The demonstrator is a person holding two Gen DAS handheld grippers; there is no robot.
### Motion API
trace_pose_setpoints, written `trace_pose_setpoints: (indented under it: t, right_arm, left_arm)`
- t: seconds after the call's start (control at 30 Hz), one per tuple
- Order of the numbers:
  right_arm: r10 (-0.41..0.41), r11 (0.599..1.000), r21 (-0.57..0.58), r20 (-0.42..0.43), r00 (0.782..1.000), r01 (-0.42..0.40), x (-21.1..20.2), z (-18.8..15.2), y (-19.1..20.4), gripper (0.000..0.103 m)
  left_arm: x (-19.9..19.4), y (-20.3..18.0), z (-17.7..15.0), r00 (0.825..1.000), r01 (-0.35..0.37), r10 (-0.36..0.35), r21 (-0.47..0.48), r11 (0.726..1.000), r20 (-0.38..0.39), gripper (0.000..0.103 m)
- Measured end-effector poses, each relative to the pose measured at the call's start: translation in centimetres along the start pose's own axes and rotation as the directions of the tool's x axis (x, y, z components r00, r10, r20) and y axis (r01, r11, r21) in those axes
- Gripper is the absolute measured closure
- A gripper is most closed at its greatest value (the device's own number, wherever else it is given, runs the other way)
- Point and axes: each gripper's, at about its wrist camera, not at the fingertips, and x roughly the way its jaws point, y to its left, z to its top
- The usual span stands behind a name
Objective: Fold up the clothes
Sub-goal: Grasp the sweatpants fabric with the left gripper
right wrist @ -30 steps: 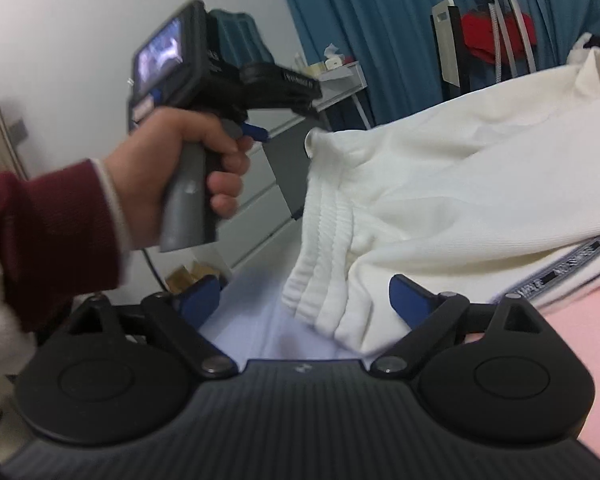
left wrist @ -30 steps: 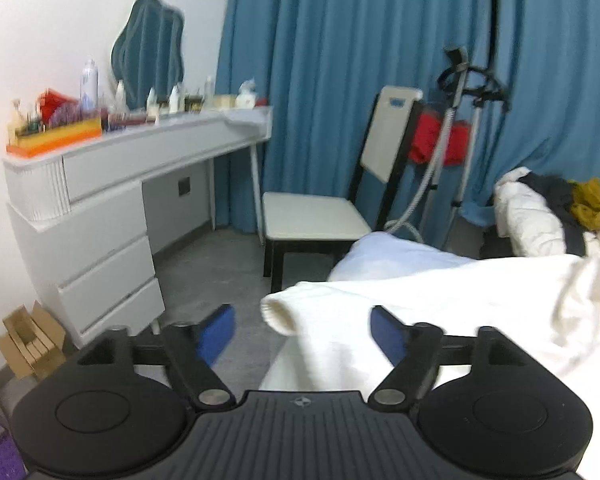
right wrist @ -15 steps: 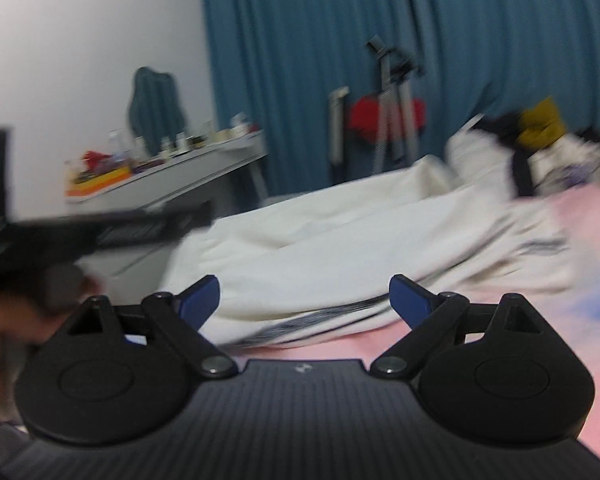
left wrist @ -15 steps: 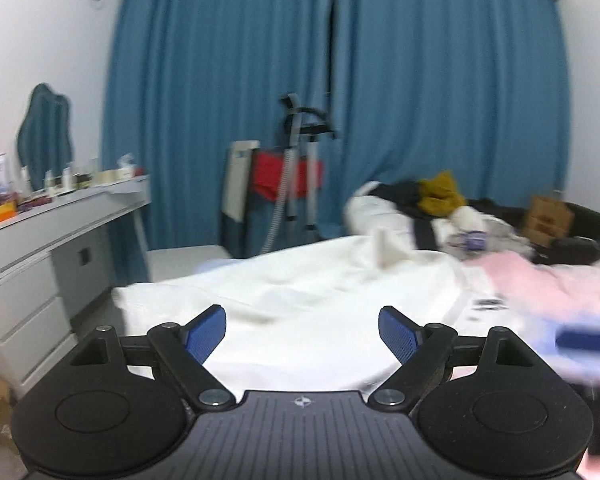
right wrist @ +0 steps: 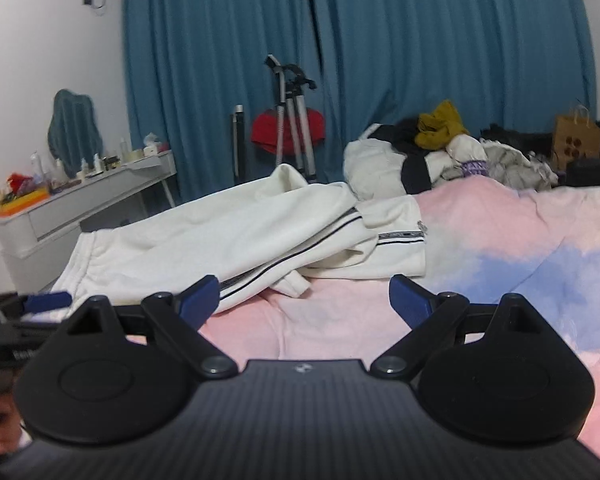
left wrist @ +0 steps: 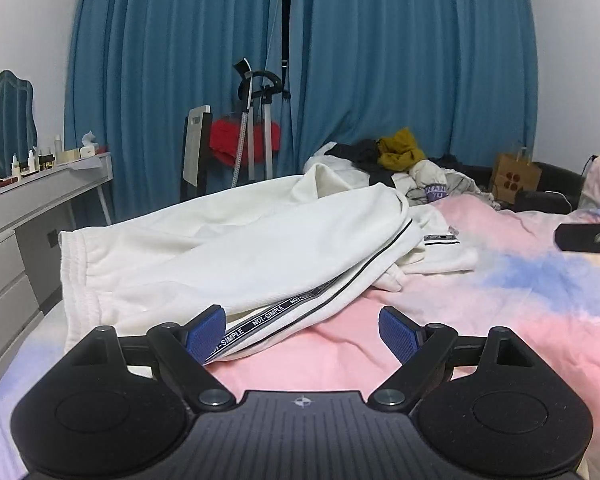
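- Left wrist: left gripper [left wrist: 302, 330] spread wide, holding nothing, hovering over the pink bedspread [left wrist: 480, 300]; white trousers [left wrist: 236, 248] lie loosely doubled along the bed's left edge, waistband hanging near the edge; risk: a one-sided pull could drag them off the bed
- Right wrist: right gripper [right wrist: 305, 298] also spread, empty; striped seam [right wrist: 292, 258] bunches underneath; risk: pinching two layers or the bedspread along with it

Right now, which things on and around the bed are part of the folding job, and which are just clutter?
Job:
- white sweatpants with black printed side stripe
- pink and blue bedspread, the folding surface
- left gripper and right gripper, both open and empty

Lying about:
- heap of mixed clothes
- brown paper bag
- tripod
- grey dressing table
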Motion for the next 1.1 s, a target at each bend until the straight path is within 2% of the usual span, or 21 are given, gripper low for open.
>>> trace_pose_setpoints:
  t: [0.17, 0.3, 0.37, 0.43, 0.53, 0.6, 0.7, 0.83, 0.9, 0.97, 1.0, 1.07, 1.1]
  right_arm:
    - [-0.033, 0.998, 0.047, -0.013, 0.999, 0.034, -0.9, -0.1, -1.4, 0.01]
    - [-0.086, 0.994, 0.065, -0.026, 0.996, 0.088, -1.0, -0.1, -3.1, 0.01]
    - [-0.086, 0.994, 0.061, -0.036, 0.996, 0.088, -0.8, 0.1, -4.1, 0.01]
    - [-0.097, 0.995, 0.021, -0.028, 0.995, 0.098, -0.5, 0.4, -5.3, 0.01]
    - [-0.162, 0.986, 0.03, -0.059, 0.985, 0.164, 0.7, 0.2, -7.7, 0.01]
    - [-0.151, 0.983, 0.088, -0.096, 0.984, 0.16, 1.9, -0.5, -9.1, 0.01]
    - [-0.134, 0.973, 0.166, -0.148, 0.98, 0.159, 3.7, -1.5, -11.0, 0.01]
    - [-0.153, 0.971, 0.158, -0.175, 0.973, 0.181, 5.7, -2.1, -11.8, 0.01]
    - [-0.16, 0.967, 0.169, -0.174, 0.972, 0.189, 6.4, -2.3, -12.3, 0.01]
    - [-0.166, 0.964, 0.18, -0.173, 0.971, 0.197, 7.1, -2.6, -12.9, 0.01]
    - [-0.169, 0.962, 0.187, -0.173, 0.97, 0.201, 7.4, -2.8, -13.2, 0.01]
    - [-0.175, 0.958, 0.199, -0.172, 0.969, 0.208, 8.1, -3.2, -13.8, 0.011]
    - [-0.178, 0.956, 0.205, -0.171, 0.969, 0.212, 8.4, -3.4, -14.1, 0.011]
  left_arm:
    - [4.5, -0.6, 2.3, 0.999, 0.024, -0.022, 0.074, 0.997, -0.028, 0.018]
    - [9.5, -3.6, 5.6, 0.999, 0.032, -0.031, 0.151, 0.988, -0.007, 0.018]
    - [12.6, -5.3, 7.4, 0.997, 0.073, -0.075, 0.178, 0.981, 0.006, 0.018]
    - [16.7, -7.2, 9.1, 0.992, 0.123, -0.12, 0.201, 0.972, -0.026, 0.018]
    - [22.4, -9.8, 11.8, 0.992, 0.123, -0.116, 0.215, 0.969, -0.043, 0.018]
    - [26.3, -11.5, 13.6, 0.993, 0.119, -0.111, 0.236, 0.964, -0.049, 0.018]
    - [32.4, -13.9, 15.6, 0.995, 0.08, -0.063, 0.261, 0.962, -0.073, 0.019]
    - [40.0, -16.4, 17.8, 0.989, 0.077, -0.046, 0.224, 0.972, -0.14, 0.024]
    - [42.9, -17.4, 17.6, 0.983, 0.044, -0.001, 0.227, 0.973, -0.184, 0.037]
    - [45.4, -18.1, 17.7, 0.975, 0.016, 0.04, 0.249, 0.968, -0.221, 0.07]
    - [45.4, -18.2, 17.7, 0.976, 0.016, 0.038, 0.245, 0.97, -0.213, 0.08]
    - [45.4, -18.2, 17.7, 0.98, 0.015, 0.032, 0.236, 0.972, -0.196, 0.089]
    - [43.5, -18.1, 17.8, 0.984, 0.043, 0.001, 0.239, 0.97, -0.181, 0.09]
